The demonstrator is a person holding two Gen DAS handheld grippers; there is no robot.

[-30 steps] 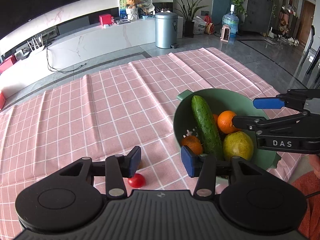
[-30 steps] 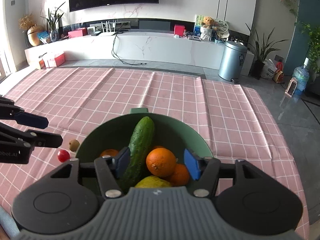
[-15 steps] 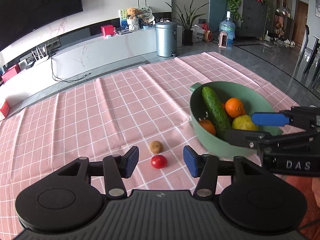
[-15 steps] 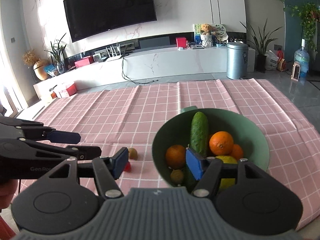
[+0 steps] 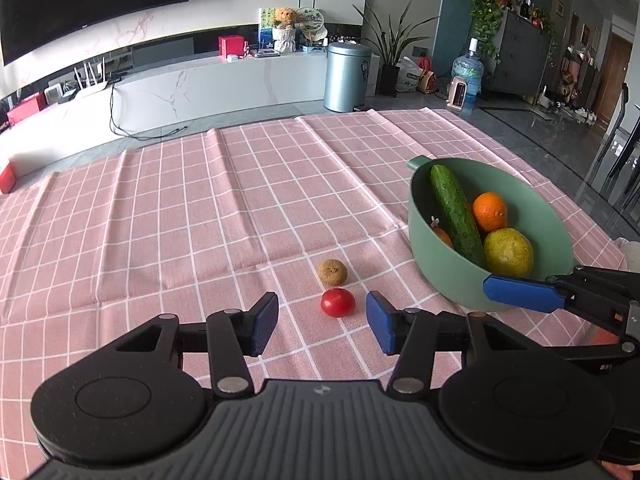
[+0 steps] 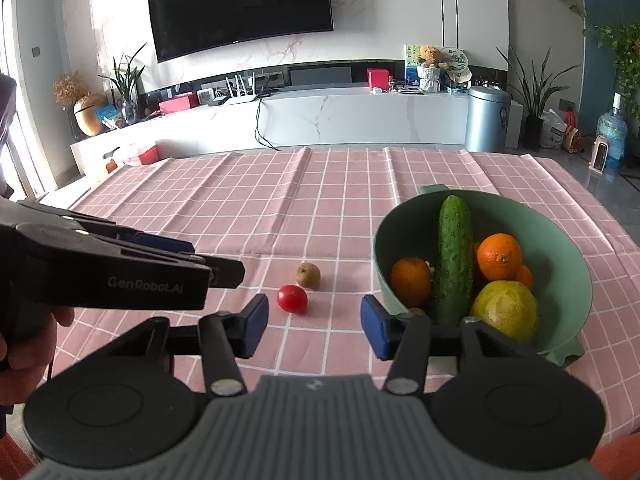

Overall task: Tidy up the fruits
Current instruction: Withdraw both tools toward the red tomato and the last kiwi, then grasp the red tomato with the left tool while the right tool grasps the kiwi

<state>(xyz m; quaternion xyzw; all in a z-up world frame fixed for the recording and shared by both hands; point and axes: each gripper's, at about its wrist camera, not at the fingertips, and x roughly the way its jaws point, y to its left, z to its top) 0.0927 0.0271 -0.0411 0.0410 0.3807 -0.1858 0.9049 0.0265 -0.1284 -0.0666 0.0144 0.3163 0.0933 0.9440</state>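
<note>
A small glossy red tomato is seen on the pink checked worktop, just beside a rough brown fruit and near the green bowl filled with a cucumber, oranges and a pear. The left gripper and right gripper are held with jaws spread wide, empty, touching nothing.

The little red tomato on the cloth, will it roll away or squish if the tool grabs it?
The red tomato looks round and smooth, so a nudge would probably send it rolling across the flat pink tablecloth. Its shiny skin may be slippery and likely soft, so a hard squeeze could split it. The left tool is open in front of it, not touching.
</note>
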